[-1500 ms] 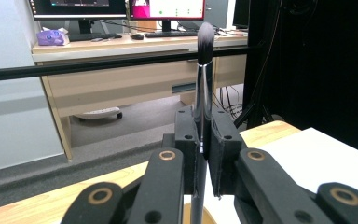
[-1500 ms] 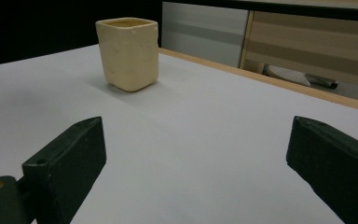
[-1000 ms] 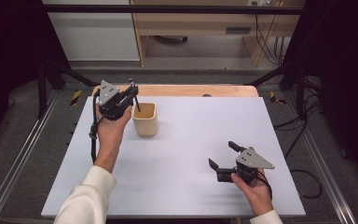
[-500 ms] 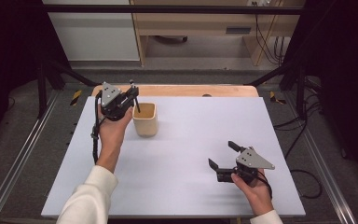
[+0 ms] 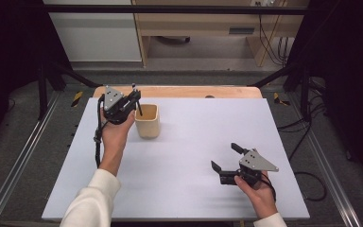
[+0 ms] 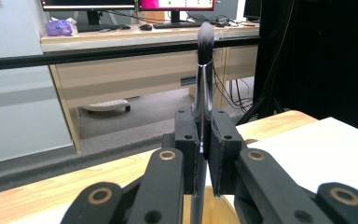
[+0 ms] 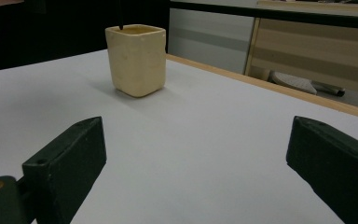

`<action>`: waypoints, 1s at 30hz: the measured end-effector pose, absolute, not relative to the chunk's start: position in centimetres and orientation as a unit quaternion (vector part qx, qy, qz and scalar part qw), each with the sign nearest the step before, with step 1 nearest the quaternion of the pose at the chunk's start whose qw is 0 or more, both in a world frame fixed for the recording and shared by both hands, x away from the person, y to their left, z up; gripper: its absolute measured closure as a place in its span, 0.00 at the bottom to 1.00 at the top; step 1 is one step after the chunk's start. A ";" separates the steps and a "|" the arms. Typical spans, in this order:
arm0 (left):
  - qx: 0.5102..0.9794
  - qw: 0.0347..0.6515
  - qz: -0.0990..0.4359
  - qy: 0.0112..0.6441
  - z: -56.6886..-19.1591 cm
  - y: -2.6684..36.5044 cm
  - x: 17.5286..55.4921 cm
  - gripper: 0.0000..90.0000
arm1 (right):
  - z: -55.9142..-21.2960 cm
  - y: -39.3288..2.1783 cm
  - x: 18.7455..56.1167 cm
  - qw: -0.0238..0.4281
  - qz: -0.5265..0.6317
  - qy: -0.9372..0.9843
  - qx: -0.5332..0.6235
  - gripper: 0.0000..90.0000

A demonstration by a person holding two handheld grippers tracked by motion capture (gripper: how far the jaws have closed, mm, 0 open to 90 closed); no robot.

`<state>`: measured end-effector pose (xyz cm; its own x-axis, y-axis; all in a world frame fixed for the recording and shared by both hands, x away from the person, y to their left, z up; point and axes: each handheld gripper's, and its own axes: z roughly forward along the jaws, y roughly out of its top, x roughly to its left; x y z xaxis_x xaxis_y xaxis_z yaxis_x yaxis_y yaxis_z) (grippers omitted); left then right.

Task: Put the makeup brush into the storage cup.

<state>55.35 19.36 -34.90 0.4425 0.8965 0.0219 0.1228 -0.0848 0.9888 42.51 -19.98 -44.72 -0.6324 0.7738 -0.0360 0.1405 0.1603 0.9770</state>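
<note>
Brush (image 6: 205,70), slim, dark-handled with a soft dark tuft, stands clamped in left gripper (image 6: 204,154) fingers; right gripper (image 7: 196,154) fingers apart.

Lab or office workroom, white table (image 5: 179,189) in black frame (image 5: 170,8), desk (image 6: 135,37) with monitors (image 6: 175,4), cables (image 5: 267,42)

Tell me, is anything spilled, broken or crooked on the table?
Nothing stands out. The cup stands upright and whole, the left gripper holds a makeup brush with its lower end in the cup, and the right gripper waits open.
</note>
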 end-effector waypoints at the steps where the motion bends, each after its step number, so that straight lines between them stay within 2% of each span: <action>1: 0.646 0.551 0.351 0.395 -35.0 19.3 55.4 0.93 | -44.7 -20.0 42.5 0.282 0.561 0.708 0.322 0.06; 30: 0.657 0.540 0.353 0.390 -36.4 18.4 55.8 0.93 | -44.8 -19.8 42.5 0.279 0.560 0.712 0.319 0.06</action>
<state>55.82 18.42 -36.41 0.4473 0.8934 0.0431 0.1316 -0.1134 0.9848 42.50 -19.79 -44.79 -0.6406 0.7668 -0.0399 0.1420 0.1693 0.9753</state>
